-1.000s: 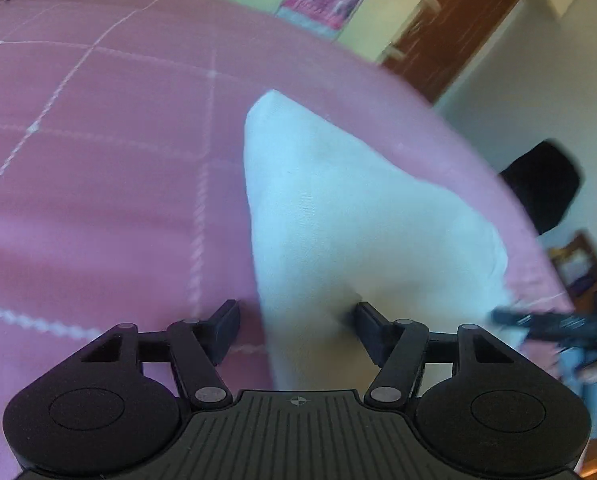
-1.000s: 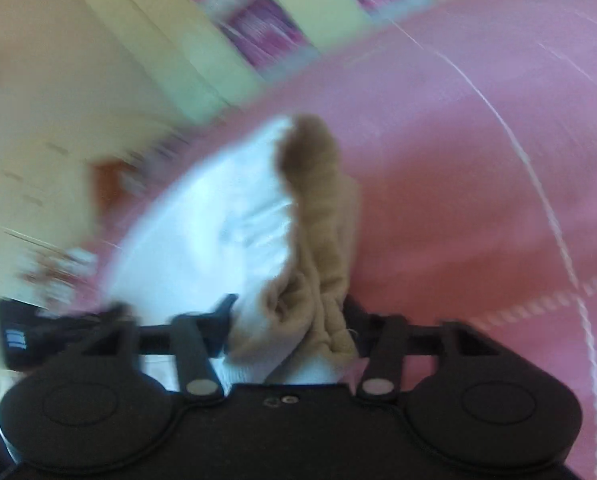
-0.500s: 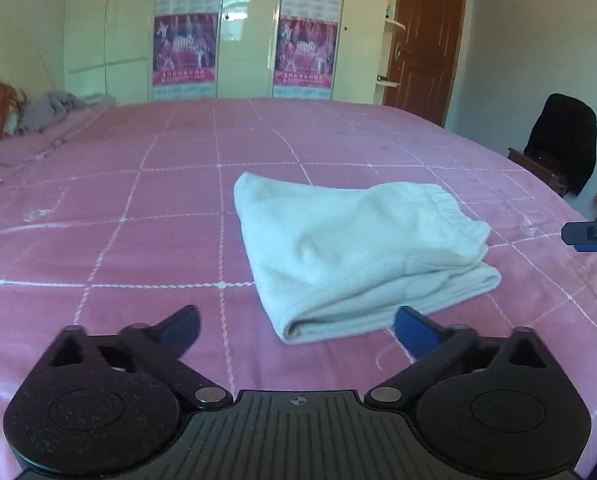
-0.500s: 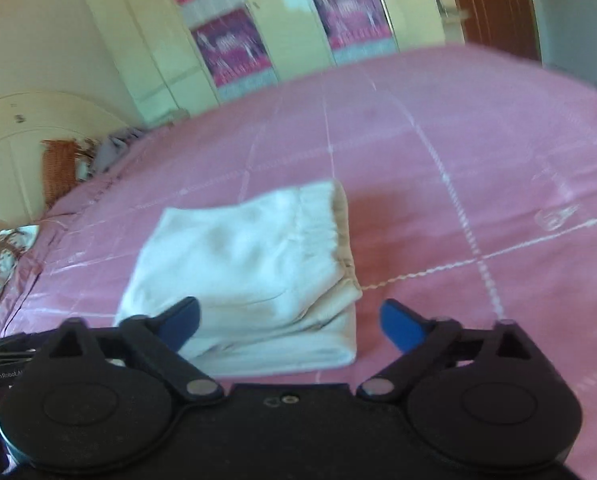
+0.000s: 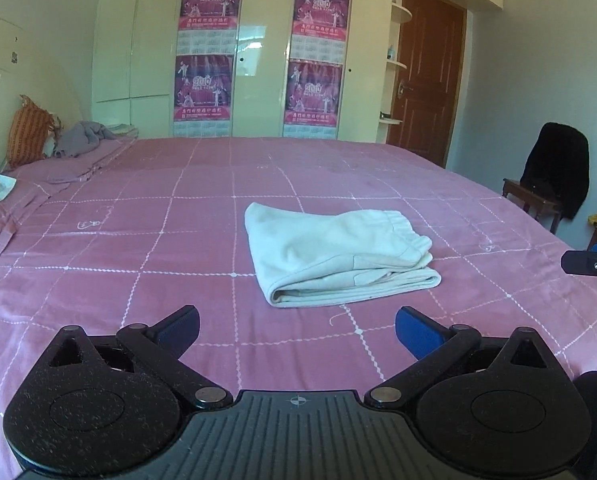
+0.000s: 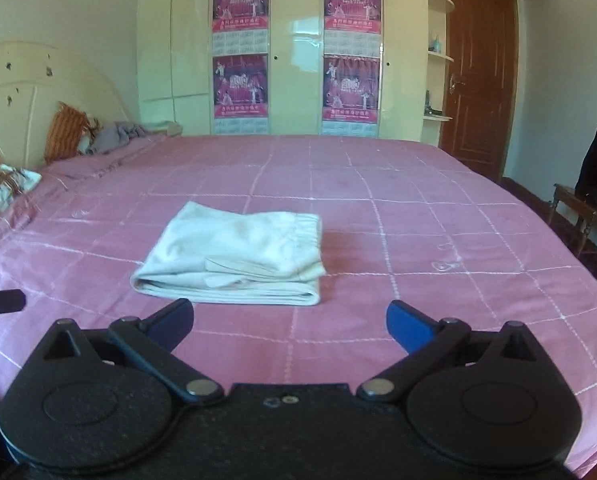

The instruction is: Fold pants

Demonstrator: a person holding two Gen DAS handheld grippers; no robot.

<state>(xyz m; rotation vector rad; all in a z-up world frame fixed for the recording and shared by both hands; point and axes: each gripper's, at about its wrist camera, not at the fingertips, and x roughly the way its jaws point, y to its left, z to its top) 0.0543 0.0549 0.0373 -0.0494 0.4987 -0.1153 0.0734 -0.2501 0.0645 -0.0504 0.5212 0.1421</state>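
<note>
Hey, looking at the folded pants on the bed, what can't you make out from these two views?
- Pants: inner layers and underside hidden by the top fold, both views.
- Posters: print too small, both views.
- Chair: cut off by the right wrist view's edge, coat covers its back.
- Right gripper: only a tip shows in the left wrist view.

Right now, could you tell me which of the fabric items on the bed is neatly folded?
The white pants mid-bed, a flat stacked bundle with the elastic waistband showing; the grey garment near the headboard is just a crumpled heap.
</note>
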